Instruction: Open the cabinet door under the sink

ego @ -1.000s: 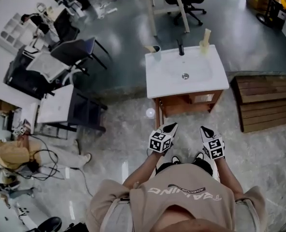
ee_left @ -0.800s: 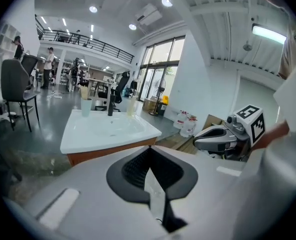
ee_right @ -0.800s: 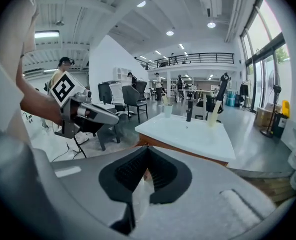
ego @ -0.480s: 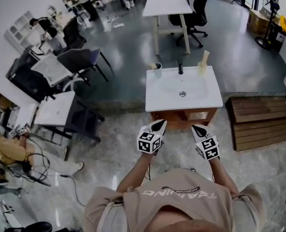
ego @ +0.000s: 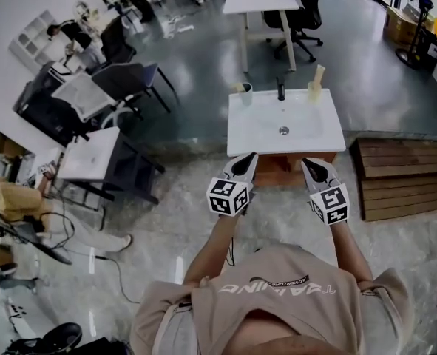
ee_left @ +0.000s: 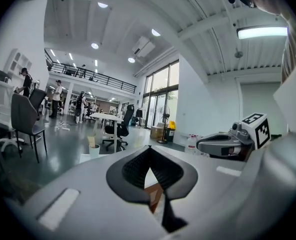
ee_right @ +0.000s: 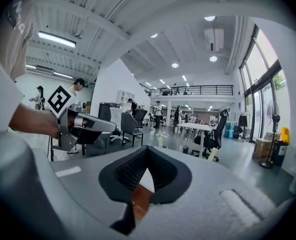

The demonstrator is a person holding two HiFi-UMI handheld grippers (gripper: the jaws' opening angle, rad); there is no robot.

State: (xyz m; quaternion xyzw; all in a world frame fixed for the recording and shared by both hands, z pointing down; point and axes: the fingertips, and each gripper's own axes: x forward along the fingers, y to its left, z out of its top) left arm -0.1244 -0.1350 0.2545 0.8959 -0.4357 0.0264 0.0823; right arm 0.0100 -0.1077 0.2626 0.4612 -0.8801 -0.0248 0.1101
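The white sink (ego: pixel 285 128) stands on a brown wooden cabinet (ego: pixel 277 172) straight ahead of me; only a strip of the cabinet's front shows below the basin. My left gripper (ego: pixel 245 163) and right gripper (ego: pixel 310 166) are held side by side before the sink's near edge, both pointing at it, apart from the cabinet. In the left gripper view the left gripper (ee_left: pixel 149 151) is shut with nothing in it. The right gripper (ee_right: pixel 146 151) is likewise shut and empty. A sliver of brown cabinet wood (ee_left: pixel 155 196) shows below the left pads.
A cup (ego: pixel 245 89), a black faucet (ego: pixel 280 91) and a pale upright object (ego: pixel 318 80) sit at the sink's back edge. A wooden pallet (ego: pixel 403 176) lies to the right. A small white table (ego: pixel 92 154), chairs (ego: pixel 129 80) and a seated person (ego: pixel 11 198) are left.
Both grippers have risen and moved forward, from low near my feet to just before the sink's near edge. Both jaws stayed shut.
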